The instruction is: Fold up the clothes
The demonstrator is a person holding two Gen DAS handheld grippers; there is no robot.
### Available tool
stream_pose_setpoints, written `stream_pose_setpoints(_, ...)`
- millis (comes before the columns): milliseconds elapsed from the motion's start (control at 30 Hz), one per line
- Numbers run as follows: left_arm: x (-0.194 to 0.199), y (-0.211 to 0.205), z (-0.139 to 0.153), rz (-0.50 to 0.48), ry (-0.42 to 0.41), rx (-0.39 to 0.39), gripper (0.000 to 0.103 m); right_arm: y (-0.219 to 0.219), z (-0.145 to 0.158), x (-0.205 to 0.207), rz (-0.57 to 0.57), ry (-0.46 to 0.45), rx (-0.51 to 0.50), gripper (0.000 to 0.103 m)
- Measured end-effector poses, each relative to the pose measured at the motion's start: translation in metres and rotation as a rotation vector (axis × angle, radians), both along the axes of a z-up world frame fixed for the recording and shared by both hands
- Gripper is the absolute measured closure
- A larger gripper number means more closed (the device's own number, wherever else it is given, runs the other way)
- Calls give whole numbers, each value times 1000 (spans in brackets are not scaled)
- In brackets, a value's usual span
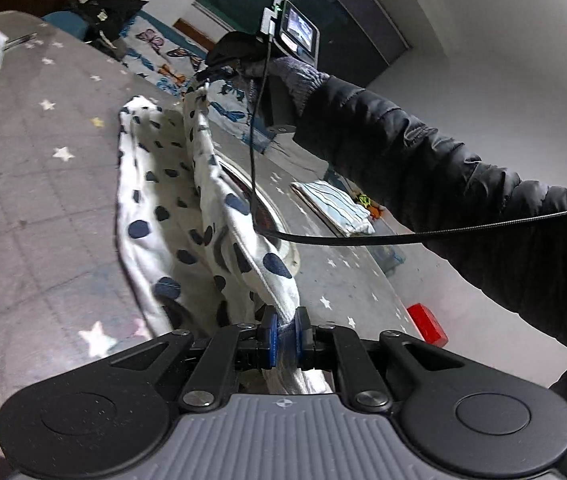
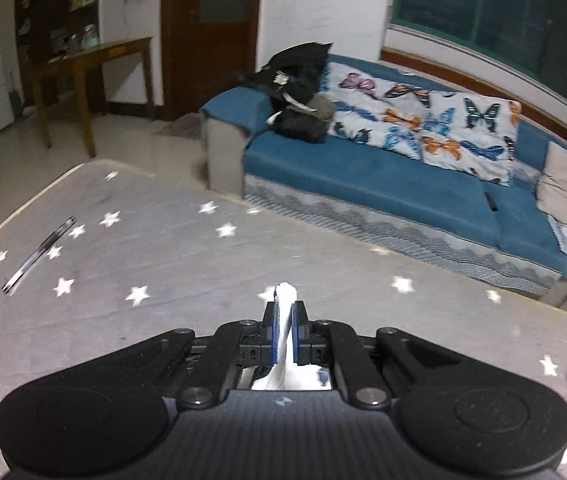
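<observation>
Pinched between the blue pads of the left gripper (image 1: 284,330) is one edge of a white cloth with dark blue dots (image 1: 171,200); its jaws are closed on the fabric. Across the span, the right gripper (image 2: 282,320) has its jaws shut on another bunched bit of the same cloth. Between the two, the garment hangs stretched and sagging, its lower part draping onto the grey star-patterned tabletop (image 1: 35,168). A folded striped cloth (image 1: 331,206) lies on the tabletop further off. By the look of it, the step in hand is carrying a held edge, either to spread the piece flat or to lay one half over the other. Either calls for keeping both grips level and taut.
</observation>
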State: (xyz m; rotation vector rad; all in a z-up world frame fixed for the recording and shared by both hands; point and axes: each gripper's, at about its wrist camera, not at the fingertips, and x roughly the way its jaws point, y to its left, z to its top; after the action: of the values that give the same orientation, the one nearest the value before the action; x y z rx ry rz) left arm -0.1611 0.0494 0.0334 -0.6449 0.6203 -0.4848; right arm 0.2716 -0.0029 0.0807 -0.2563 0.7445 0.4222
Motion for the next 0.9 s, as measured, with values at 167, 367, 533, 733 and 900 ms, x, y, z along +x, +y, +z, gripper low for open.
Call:
stream_pose_setpoints(167, -7, 4, -3, 25, 17, -8, 94, 34, -21, -6, 45, 31, -7, 97)
stream_pose_setpoints(367, -12, 5, -5, 46, 38, -11, 94, 49, -32, -12, 76, 71, 33, 95)
stream_pose_setpoints(533, -13, 4, -6, 48, 46, -8, 94, 44, -25, -15, 124, 118, 108, 85)
stream_pose_setpoints(733, -16, 1, -6, 46, 50, 5, 93, 39, -13, -29, 180, 121, 58, 85)
stream_pose_setpoints(900, -12, 2, -7, 61, 55, 10, 92, 22, 3, -46, 210, 101, 14, 81)
